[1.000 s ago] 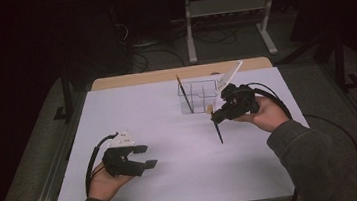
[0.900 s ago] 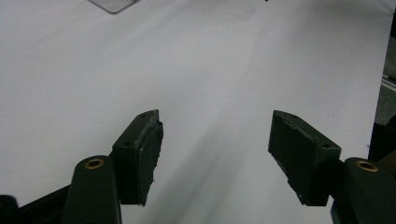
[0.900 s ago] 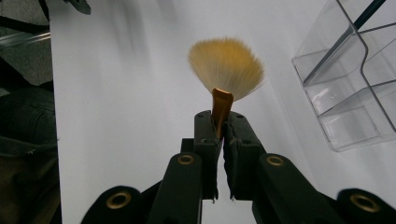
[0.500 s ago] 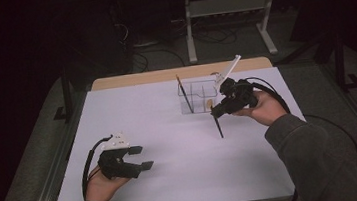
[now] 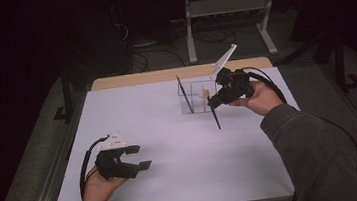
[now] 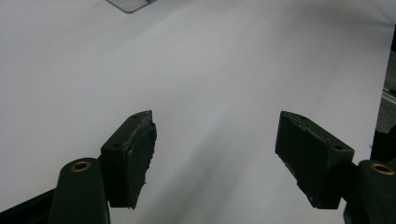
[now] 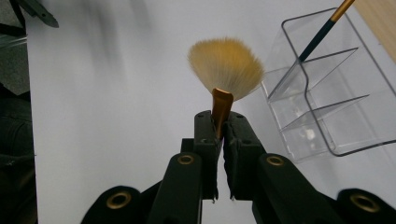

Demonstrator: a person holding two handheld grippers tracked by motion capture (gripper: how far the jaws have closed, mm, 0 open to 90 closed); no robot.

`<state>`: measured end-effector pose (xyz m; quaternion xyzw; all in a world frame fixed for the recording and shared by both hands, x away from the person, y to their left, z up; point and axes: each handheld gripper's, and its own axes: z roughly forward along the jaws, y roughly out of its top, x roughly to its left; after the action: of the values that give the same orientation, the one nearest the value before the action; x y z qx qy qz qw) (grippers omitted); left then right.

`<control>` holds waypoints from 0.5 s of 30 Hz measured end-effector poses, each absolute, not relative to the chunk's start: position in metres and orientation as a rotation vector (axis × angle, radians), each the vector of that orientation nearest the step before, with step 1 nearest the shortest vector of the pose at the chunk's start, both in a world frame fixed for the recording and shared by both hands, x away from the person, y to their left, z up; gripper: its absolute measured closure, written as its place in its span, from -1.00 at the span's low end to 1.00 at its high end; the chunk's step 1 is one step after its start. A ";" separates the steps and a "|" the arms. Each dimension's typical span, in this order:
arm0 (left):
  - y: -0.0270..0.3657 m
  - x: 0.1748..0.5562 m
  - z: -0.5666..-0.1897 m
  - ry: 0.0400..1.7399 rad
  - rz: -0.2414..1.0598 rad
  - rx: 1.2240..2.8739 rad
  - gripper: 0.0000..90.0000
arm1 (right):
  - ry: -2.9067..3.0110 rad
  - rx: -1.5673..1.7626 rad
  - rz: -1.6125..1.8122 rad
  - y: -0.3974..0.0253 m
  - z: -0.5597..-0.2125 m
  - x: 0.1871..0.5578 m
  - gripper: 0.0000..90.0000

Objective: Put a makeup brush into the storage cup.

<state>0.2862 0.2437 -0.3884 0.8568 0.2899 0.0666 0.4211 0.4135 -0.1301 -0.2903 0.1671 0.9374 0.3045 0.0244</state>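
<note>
My right gripper [image 5: 215, 101] is shut on a fan brush [image 7: 227, 70] with tan bristles and a gold ferrule; its dark handle [image 5: 214, 119] hangs down toward the white table. It hovers just right of a clear divided organizer [image 5: 195, 96], seen also in the right gripper view as the organizer [image 7: 327, 102]. Another dark-handled brush [image 5: 182, 91] leans in the organizer's left compartment. My left gripper [image 5: 140, 157] rests low at the front left, open, with nothing between its pads [image 6: 135, 154].
The white table surface [image 5: 160, 132] has a wooden strip [image 5: 164, 75] along its far edge. A metal stand [image 5: 227, 10] and cables lie on the dark floor beyond. A cable trails from each gripper.
My right gripper has lifted with the fan brush and moved slightly back, closer to the organizer. My left gripper has stayed nearly still.
</note>
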 end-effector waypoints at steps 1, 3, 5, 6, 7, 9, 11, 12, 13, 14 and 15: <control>0.244 0.286 -0.389 0.726 0.166 2.146 -0.39 | 2.897 0.530 0.946 -0.129 -0.289 0.414 0.85; 0.244 0.286 -0.388 0.727 0.166 2.146 -0.40 | 2.893 0.516 0.941 -0.129 -0.287 0.416 0.85; 0.244 0.286 -0.388 0.724 0.167 2.149 -0.40 | 2.892 0.515 0.932 -0.128 -0.285 0.417 0.85; 0.244 0.286 -0.388 0.727 0.166 2.145 -0.40 | 2.887 0.517 0.931 -0.128 -0.284 0.418 0.85; 0.245 0.286 -0.388 0.729 0.164 2.142 -0.40 | 2.886 0.513 0.937 -0.128 -0.283 0.420 0.85; 0.246 0.285 -0.387 0.727 0.159 2.129 -0.40 | 2.880 0.521 0.937 -0.128 -0.281 0.421 0.85; 0.246 0.285 -0.386 0.729 0.161 2.126 -0.41 | 2.879 0.520 0.935 -0.128 -0.280 0.423 0.85; 0.246 0.285 -0.386 0.728 0.162 2.127 -0.41 | 2.880 0.525 0.937 -0.127 -0.279 0.424 0.85; 0.247 0.285 -0.386 0.727 0.162 2.129 -0.41 | 2.879 0.520 0.934 -0.127 -0.279 0.425 0.85; 0.247 0.285 -0.386 0.729 0.161 2.125 -0.41 | 2.880 0.528 0.933 -0.126 -0.278 0.425 0.85; 0.247 0.285 -0.385 0.730 0.162 2.129 -0.41 | 2.878 0.519 0.929 -0.126 -0.278 0.427 0.85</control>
<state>0.2850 0.2471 -0.3853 0.8527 0.2922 0.0649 0.4281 0.4265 -0.1259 -0.2782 0.1692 0.9372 0.3027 0.0367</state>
